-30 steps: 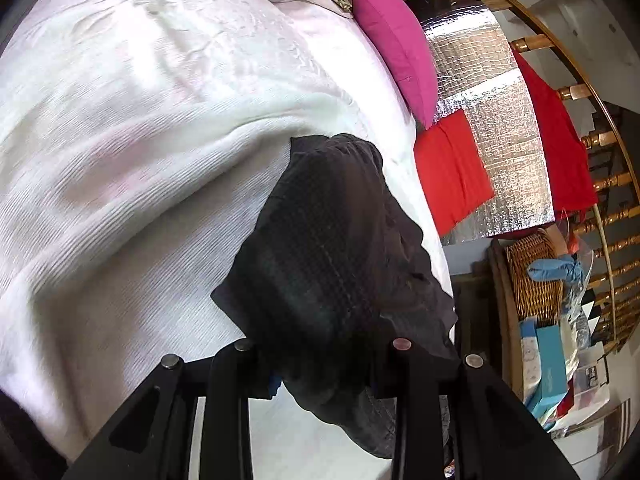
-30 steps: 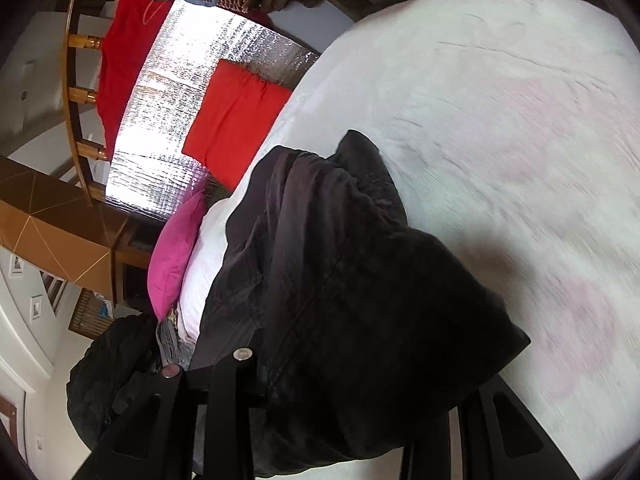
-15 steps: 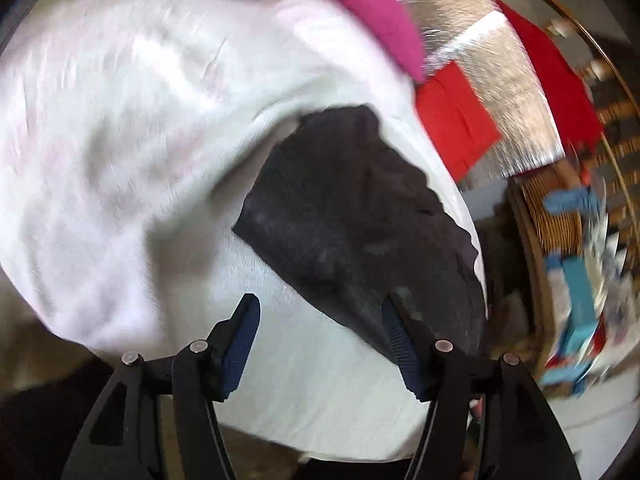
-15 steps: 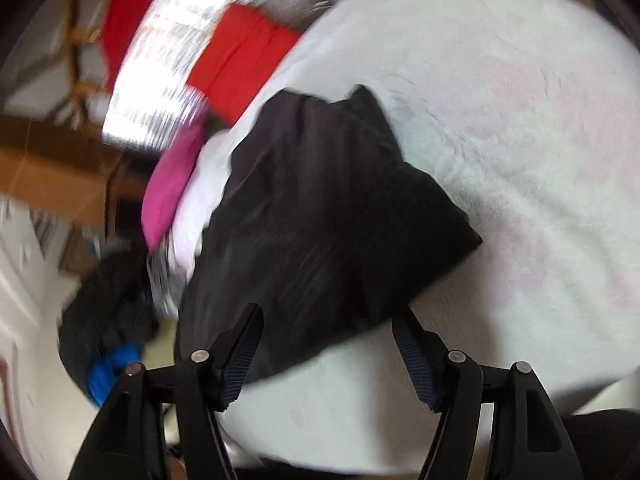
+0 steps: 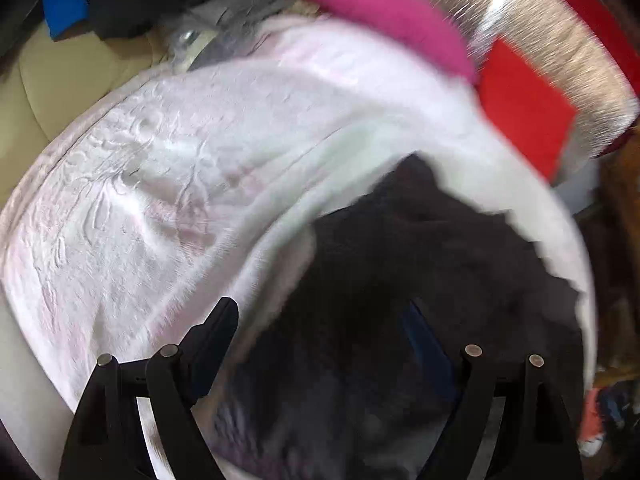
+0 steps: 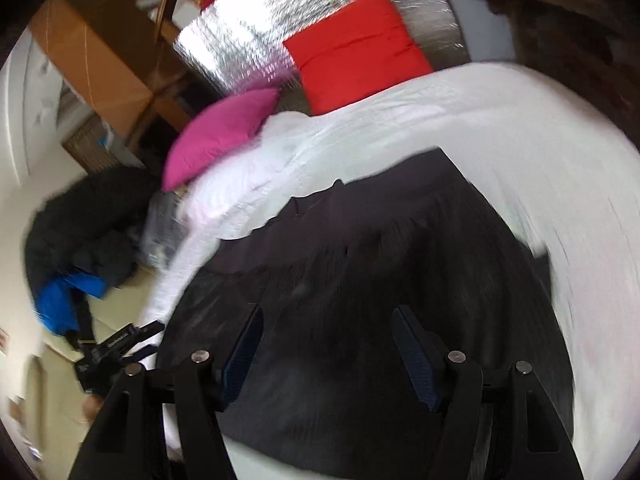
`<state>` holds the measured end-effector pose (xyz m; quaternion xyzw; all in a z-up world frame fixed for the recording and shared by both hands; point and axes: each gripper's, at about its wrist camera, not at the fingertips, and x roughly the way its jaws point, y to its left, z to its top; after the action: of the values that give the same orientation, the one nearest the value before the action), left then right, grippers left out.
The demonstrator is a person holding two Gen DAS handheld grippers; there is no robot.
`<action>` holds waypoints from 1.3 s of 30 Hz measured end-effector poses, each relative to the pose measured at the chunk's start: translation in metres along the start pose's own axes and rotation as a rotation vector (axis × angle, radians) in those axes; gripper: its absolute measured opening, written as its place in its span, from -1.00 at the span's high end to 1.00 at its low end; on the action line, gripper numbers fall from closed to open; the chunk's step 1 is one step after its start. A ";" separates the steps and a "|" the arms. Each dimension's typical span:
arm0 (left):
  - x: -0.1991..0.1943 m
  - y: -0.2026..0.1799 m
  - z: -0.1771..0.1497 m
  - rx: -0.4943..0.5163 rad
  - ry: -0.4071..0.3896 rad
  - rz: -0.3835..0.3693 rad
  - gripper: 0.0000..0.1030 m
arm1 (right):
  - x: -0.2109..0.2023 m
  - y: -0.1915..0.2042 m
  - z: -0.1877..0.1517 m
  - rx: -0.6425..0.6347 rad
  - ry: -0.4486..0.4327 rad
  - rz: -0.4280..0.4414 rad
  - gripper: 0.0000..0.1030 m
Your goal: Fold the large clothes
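A folded black garment (image 5: 400, 272) lies on the white bedspread (image 5: 180, 160) near the bed's edge. It also shows in the right wrist view (image 6: 380, 264), lying flat on the bedspread (image 6: 540, 152). My left gripper (image 5: 320, 320) is open and empty, its fingers spread just above the garment's near side. My right gripper (image 6: 326, 332) is open and empty too, hovering over the garment. Both views are blurred by motion.
A pink cushion (image 5: 384, 12) and a red cushion (image 5: 524, 120) lie against a silver foil panel (image 5: 560, 48) at the bed's head. A pile of dark and blue clothes (image 6: 80, 248) lies on the beige floor beside the bed. A wooden frame (image 6: 92, 52) stands behind.
Both grippers, shut on the black garment a second ago, have opened and let it drop onto the bed. Both have swung round and now hover close over it.
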<state>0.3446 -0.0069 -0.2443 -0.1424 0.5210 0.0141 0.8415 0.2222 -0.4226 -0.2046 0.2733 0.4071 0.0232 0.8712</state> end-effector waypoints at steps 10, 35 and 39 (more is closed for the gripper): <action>0.033 -0.012 0.009 0.055 0.023 -0.072 -0.01 | 0.140 0.025 0.066 -0.182 0.203 -0.270 -0.37; 0.052 -0.044 0.034 0.108 -0.090 -0.012 0.40 | 0.168 0.017 0.080 -0.188 0.096 -0.346 0.89; 0.048 -0.040 0.034 0.099 -0.079 -0.021 0.11 | 0.131 -0.006 0.085 0.005 0.089 -0.111 0.87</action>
<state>0.4036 -0.0428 -0.2636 -0.1054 0.4859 -0.0149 0.8675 0.3703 -0.4317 -0.2548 0.2515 0.4598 -0.0140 0.8515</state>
